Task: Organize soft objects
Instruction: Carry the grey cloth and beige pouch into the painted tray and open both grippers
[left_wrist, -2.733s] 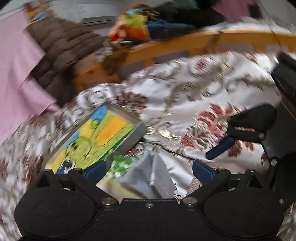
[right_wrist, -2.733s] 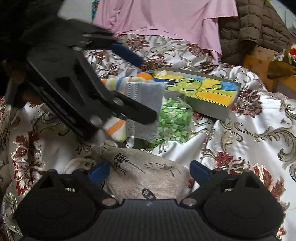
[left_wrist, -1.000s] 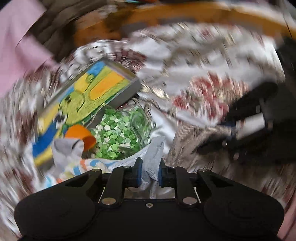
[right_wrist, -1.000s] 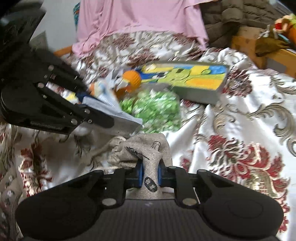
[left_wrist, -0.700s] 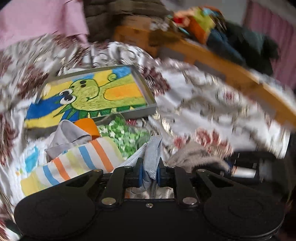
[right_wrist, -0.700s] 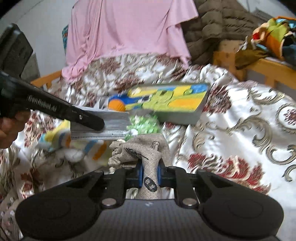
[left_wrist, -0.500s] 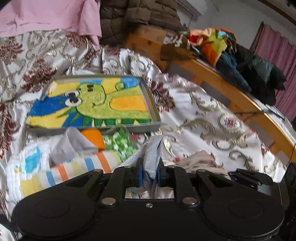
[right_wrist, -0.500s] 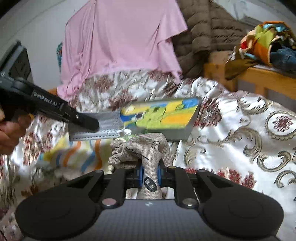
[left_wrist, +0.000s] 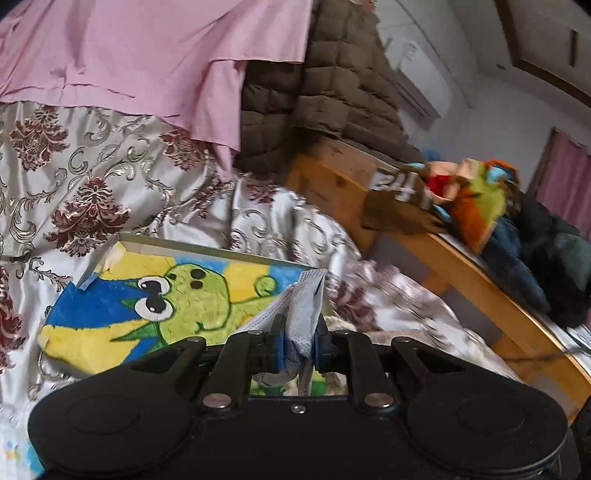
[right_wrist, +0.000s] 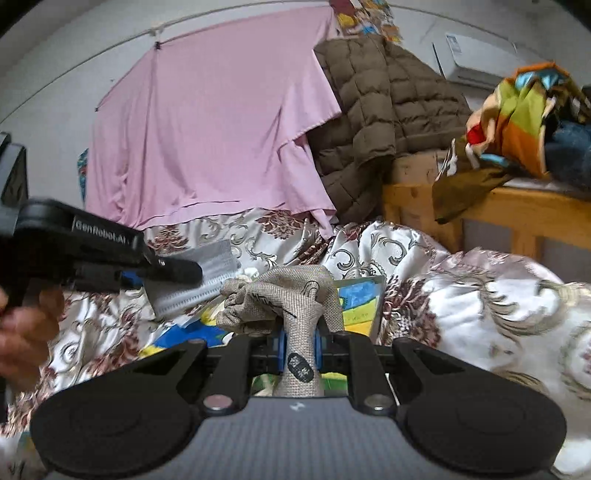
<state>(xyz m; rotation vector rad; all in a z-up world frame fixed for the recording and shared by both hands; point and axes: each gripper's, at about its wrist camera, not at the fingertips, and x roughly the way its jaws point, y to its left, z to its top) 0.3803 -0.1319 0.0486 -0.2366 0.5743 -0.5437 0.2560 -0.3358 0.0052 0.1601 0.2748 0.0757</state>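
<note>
Face mask (left_wrist: 301, 317) and burlap pouch (right_wrist: 295, 306) pinched in raised claws

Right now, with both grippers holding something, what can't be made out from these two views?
- Left wrist view: the lower part of the face mask is hidden behind the left gripper.
- Right wrist view: the bottom of the burlap pouch is hidden behind the right gripper.
- Right wrist view: the cartoon tray is mostly covered by the pouch.
- Both views: the clothes pile is blurred; single items cannot be told apart.
</note>
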